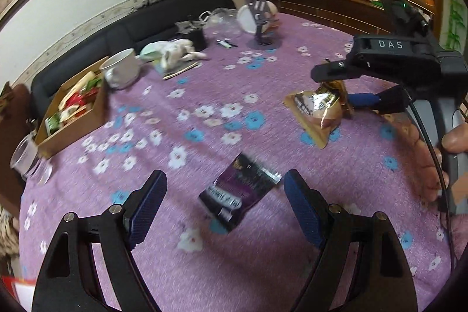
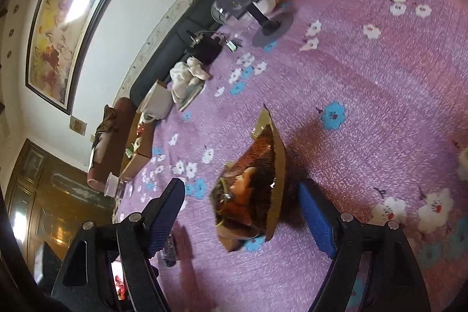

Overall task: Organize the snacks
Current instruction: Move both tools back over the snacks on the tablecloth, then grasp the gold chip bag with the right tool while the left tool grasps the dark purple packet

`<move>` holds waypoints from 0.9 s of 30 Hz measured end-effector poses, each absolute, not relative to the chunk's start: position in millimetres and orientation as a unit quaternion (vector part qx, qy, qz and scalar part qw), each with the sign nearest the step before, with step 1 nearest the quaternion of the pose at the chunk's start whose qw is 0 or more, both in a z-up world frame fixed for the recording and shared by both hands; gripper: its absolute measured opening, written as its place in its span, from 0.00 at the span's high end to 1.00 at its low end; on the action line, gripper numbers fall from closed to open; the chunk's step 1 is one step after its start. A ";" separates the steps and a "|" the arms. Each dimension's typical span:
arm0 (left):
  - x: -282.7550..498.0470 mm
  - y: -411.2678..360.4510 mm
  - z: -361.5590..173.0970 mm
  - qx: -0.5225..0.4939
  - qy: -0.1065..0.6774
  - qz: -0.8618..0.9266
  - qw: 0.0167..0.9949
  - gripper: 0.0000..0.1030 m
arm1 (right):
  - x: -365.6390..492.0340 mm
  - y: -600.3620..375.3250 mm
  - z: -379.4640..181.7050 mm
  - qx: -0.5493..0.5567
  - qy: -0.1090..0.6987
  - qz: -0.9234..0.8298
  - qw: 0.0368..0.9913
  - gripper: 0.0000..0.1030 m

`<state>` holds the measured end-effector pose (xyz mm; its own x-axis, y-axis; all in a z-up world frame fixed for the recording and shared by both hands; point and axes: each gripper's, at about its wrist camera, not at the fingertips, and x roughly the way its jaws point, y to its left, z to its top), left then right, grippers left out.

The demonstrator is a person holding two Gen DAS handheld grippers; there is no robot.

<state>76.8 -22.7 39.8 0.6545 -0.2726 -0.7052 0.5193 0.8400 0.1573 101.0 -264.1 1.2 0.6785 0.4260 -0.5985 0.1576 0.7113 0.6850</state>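
Purple flowered tablecloth (image 1: 263, 84) underneath everything, nubby and soft-looking, sofa and framed picture beyond. Between the spread fingers of the left gripper (image 1: 225, 195): a dark purple snack packet (image 1: 238, 192), flat, glossy, rectangular, lying free on the cloth, not pinched. Jaws wide, blue ribbed pads clear of both its edges, nothing held. Ahead and to the right of that claw: a gold-brown snack bag (image 1: 317, 110), crinkly foil, puffed in the middle. Same bag framed by the right gripper (image 2: 242, 212) in its own view, jaws likewise wide apart and empty, the foil seam standing up on edge between the pads without touching either. Far ahead-left of the left claw: an open cardboard box (image 1: 73, 122) already stocked with red and green packets (likely the destination). Beside it a white pot (image 1: 121, 72), a clear plastic cup (image 1: 26, 157) nearer. Risks, judged from here: slick foil skidding out of a shallow pinch; a flat packet hard to lift off yielding cloth, fabric bunching into the pads; a puffed bag squashed by too firm a squeeze; cup knocked on the way to the box.
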 end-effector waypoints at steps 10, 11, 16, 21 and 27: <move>88.4 -41.6 18.4 0.192 0.369 -0.259 0.872 0.20 | 102.6 -272.2 -0.8 0.418 0.393 0.112 0.812 0.63; 87.3 -42.3 16.0 0.191 0.368 -0.264 0.871 0.20 | 102.6 -272.1 -0.2 0.423 0.391 0.118 0.809 0.63; 87.4 -47.8 10.4 0.196 0.381 -0.263 0.865 0.53 | 106.4 -265.1 -0.7 0.420 0.398 0.130 0.805 0.66; 88.0 -44.1 10.5 0.166 0.392 -0.251 0.870 0.54 | 111.3 -266.1 -10.2 0.442 0.416 0.138 0.783 0.61; 84.4 -39.4 10.3 0.143 0.403 -0.238 0.872 0.50 | 114.3 -259.4 -9.7 0.428 0.423 0.141 0.786 0.39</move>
